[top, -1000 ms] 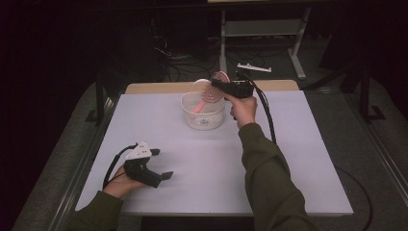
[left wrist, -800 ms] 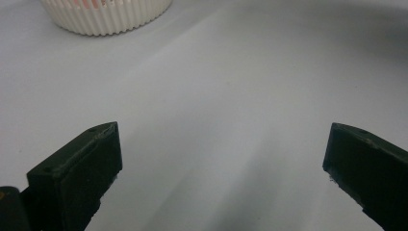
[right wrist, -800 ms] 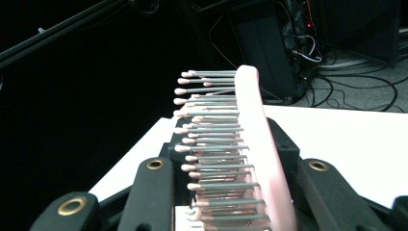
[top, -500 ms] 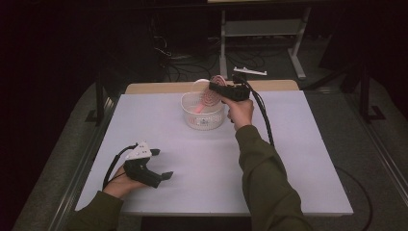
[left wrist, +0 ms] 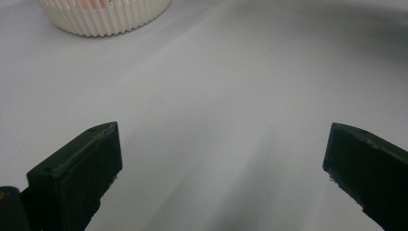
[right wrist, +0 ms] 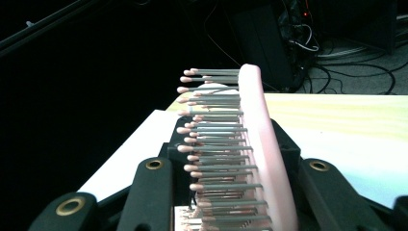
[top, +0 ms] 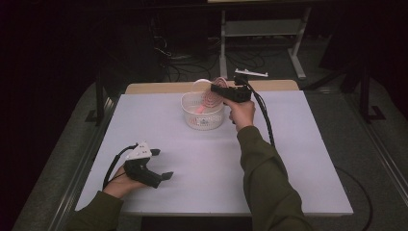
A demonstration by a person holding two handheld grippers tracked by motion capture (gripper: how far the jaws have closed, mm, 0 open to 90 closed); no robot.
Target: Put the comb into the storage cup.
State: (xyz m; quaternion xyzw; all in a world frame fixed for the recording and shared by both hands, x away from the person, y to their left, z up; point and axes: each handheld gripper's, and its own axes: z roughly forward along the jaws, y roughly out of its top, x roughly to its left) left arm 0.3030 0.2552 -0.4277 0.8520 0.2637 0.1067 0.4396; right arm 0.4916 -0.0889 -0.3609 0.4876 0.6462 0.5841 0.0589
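The basket (top: 203, 111) stood on the desk (top: 298, 159), toward its far edge and near the middle of its width. The hairbrush (top: 210, 97) was above the basket's far right rim, clamped between the jaws of the right gripper (top: 216, 91), which reached in from the basket's right. The left gripper (top: 163, 176) rested on the desk well nearer than the basket and to its left, jaws apart, well clear of it.
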